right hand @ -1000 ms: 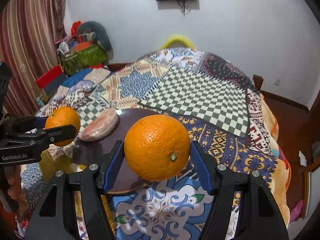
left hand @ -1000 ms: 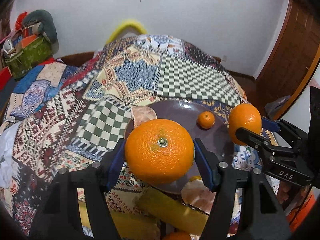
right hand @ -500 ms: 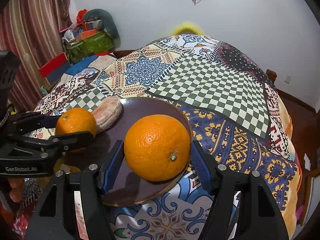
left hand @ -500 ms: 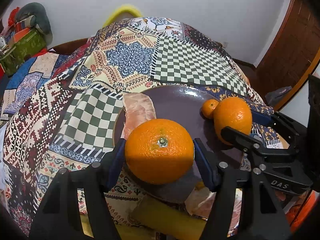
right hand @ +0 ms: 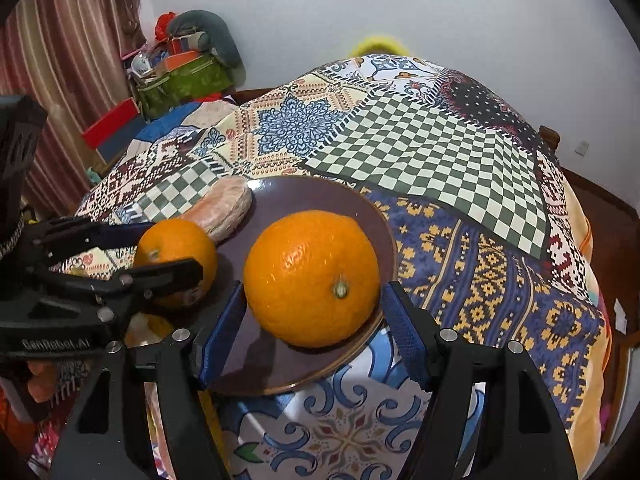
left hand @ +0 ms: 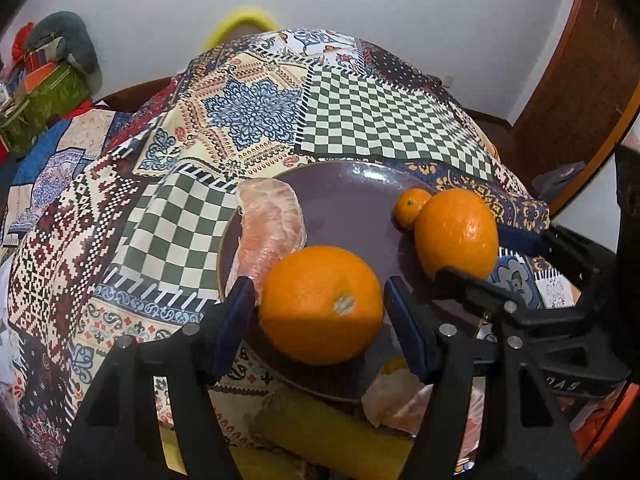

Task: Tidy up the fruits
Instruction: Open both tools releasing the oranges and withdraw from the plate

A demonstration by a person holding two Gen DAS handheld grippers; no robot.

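Observation:
A dark purple plate [left hand: 344, 200] lies on the patchwork cloth. My left gripper [left hand: 318, 312] has its jaws spread a little wider than a large orange [left hand: 320, 304] that rests on the plate's near side. My right gripper [right hand: 312, 304] likewise stands open around a second large orange [right hand: 312, 276] on the plate [right hand: 320, 196]; that orange shows in the left wrist view [left hand: 458, 232] too. A small tangerine [left hand: 410, 206] and a peeled pomelo piece [left hand: 268, 228] also lie on the plate.
A yellow object [left hand: 320, 436] and another peeled fruit piece [left hand: 400, 400] lie at the plate's near edge. Clutter of bags and boxes [right hand: 188, 64] stands at the far left by a striped curtain [right hand: 60, 80]. A wooden door [left hand: 580, 92] is at the right.
Both grippers came down to the plate and their jaws opened. Each orange now sits on the plate, loose between the fingers, and has rolled a little.

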